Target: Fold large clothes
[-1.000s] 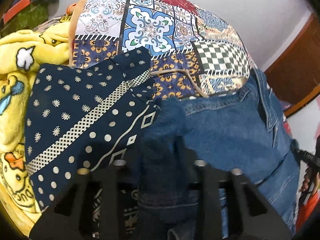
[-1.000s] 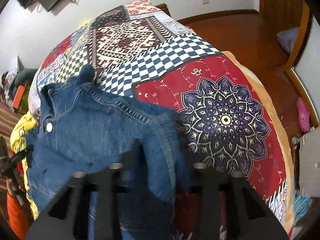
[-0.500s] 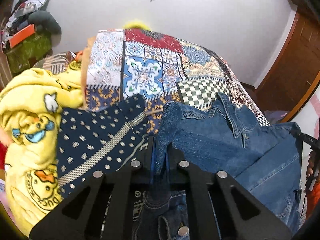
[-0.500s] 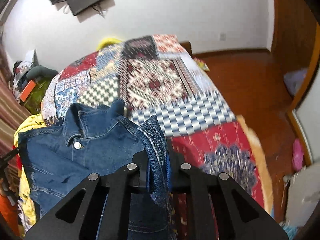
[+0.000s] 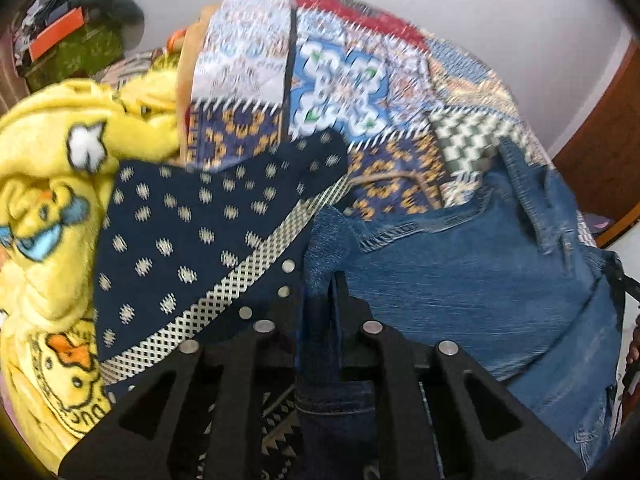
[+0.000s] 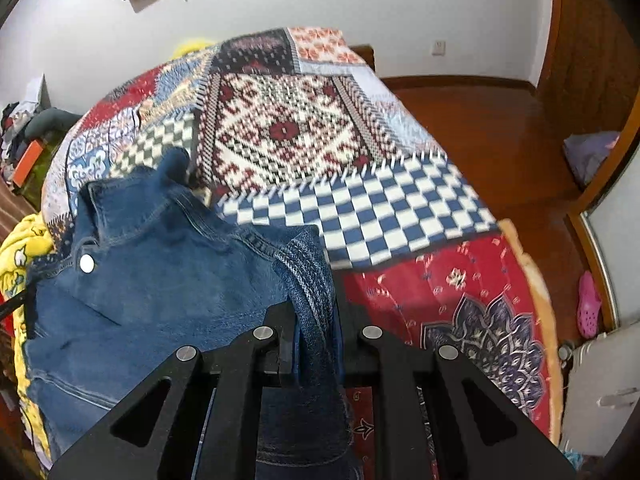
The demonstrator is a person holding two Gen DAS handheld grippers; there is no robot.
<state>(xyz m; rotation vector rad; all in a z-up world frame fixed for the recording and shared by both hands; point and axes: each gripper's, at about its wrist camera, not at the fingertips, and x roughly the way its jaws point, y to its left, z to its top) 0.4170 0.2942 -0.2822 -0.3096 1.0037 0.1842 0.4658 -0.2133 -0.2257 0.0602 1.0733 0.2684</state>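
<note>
A blue denim jacket (image 5: 480, 280) lies spread on the patchwork bedspread (image 5: 340, 80). My left gripper (image 5: 320, 308) is shut on a fold of the jacket's left edge, which bunches up between the fingers. In the right wrist view the denim jacket (image 6: 160, 280) lies to the left, collar and a metal button (image 6: 87, 263) showing. My right gripper (image 6: 316, 320) is shut on the jacket's right edge, a faded fold pinched between the jaws, over the bedspread (image 6: 400, 208).
A dark navy dotted cloth (image 5: 200, 240) lies left of the jacket, with a yellow duck-print blanket (image 5: 48, 220) beyond it. Wooden floor (image 6: 480, 128) and a pink shoe (image 6: 590, 312) lie right of the bed. A clothes pile (image 5: 72, 32) sits at the far left.
Both grippers closed on the jacket edges a second ago, lifted them, and have now come back down lower toward the bed, still holding the denim.
</note>
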